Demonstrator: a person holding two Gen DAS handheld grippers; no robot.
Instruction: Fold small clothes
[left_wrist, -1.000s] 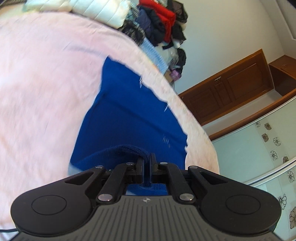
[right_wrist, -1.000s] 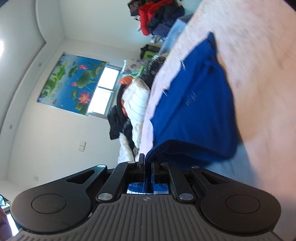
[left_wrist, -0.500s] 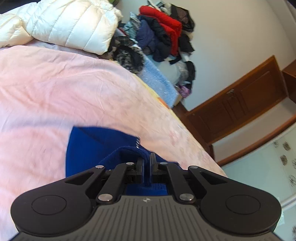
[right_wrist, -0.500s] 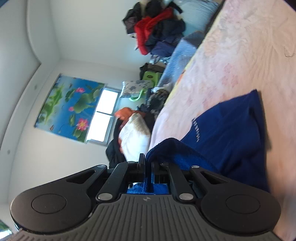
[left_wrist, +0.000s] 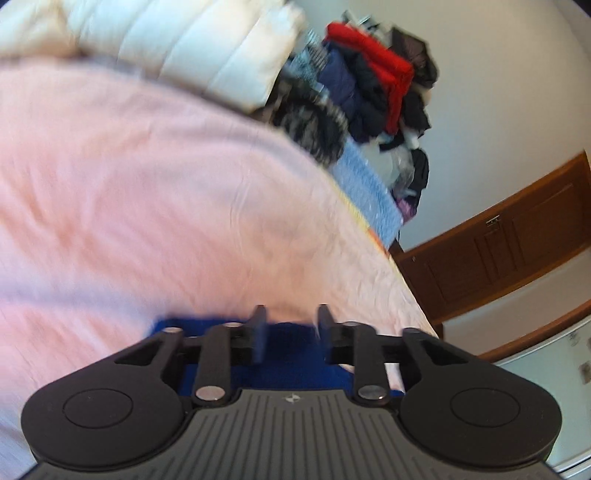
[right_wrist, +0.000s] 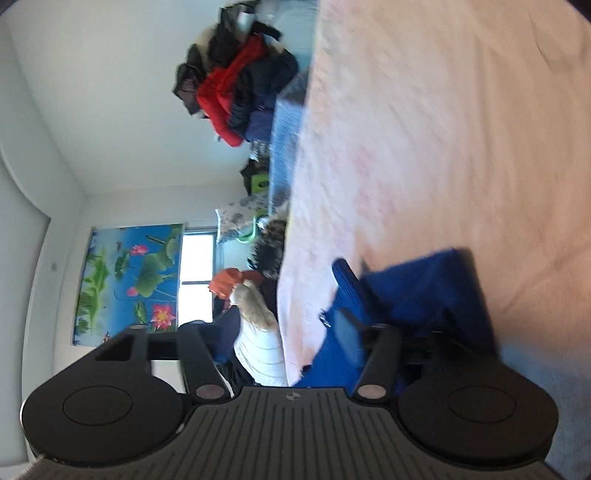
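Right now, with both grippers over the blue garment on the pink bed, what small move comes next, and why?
Probably draw both grippers straight back off the blue garment. The left gripper and right gripper have just been opening; their jaws stand apart and the cloth lies loose between them on the pink bedcover, so the fold looks laid. Backing away low should avoid dragging it open.

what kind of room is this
Most likely a bedroom: a bed under a pink bedsheet, a heap of dark and red clothes against the wall, and a brown wooden cabinet.
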